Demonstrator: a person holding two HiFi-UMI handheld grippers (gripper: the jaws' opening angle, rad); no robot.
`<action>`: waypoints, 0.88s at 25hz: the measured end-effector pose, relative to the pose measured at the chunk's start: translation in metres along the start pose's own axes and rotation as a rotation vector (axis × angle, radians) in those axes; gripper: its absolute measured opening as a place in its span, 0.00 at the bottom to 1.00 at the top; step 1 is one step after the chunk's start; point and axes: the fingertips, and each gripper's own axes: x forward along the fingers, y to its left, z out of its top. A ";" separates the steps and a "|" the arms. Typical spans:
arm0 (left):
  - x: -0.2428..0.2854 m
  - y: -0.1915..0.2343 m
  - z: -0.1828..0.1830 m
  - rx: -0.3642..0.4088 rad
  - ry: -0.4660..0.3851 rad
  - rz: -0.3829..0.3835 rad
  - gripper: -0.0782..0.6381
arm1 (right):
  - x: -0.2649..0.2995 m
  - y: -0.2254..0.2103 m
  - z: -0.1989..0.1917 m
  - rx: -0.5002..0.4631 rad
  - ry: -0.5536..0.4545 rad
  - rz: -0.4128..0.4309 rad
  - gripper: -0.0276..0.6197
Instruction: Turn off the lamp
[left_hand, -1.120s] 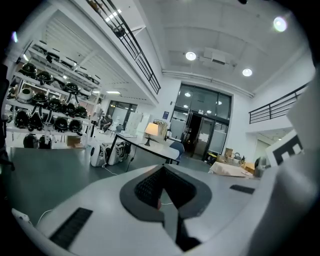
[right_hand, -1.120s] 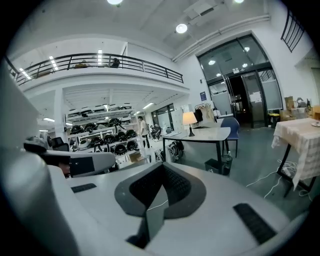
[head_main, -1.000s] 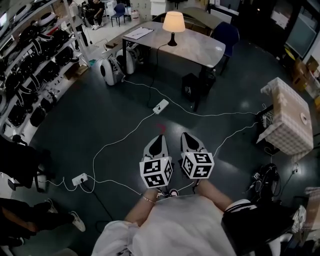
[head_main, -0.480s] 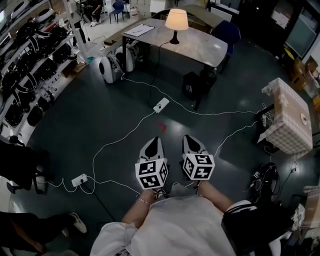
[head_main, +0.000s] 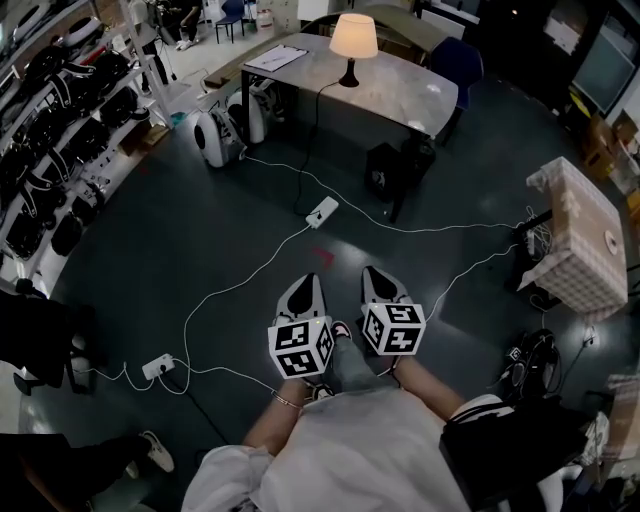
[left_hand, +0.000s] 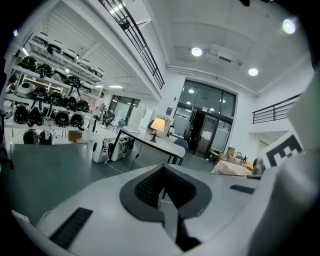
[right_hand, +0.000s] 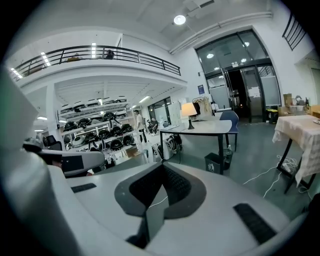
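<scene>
Dark grey floor (head_main: 200, 230) fills the head view. The lit lamp (head_main: 353, 36) stands on the desk (head_main: 400, 95) far ahead, well apart from your left tongs (head_main: 308, 285) and right tongs (head_main: 375, 275). In the left gripper view the tongs are together and empty, the lamp distant. The right gripper view likewise shows them closed on nothing. You're on the approach, I judge; next, walk up and find the switch.

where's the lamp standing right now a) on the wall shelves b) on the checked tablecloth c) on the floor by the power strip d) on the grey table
d: the lamp stands on the grey table at the top of the head view.
</scene>
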 end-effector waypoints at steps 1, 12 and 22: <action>0.007 0.002 0.002 0.002 0.000 0.003 0.10 | 0.008 -0.001 0.004 0.001 -0.002 0.005 0.04; 0.096 0.010 0.045 0.019 -0.019 0.026 0.10 | 0.091 -0.038 0.055 0.003 -0.012 0.031 0.04; 0.171 0.022 0.070 0.012 -0.021 0.056 0.10 | 0.164 -0.067 0.089 -0.024 0.021 0.055 0.04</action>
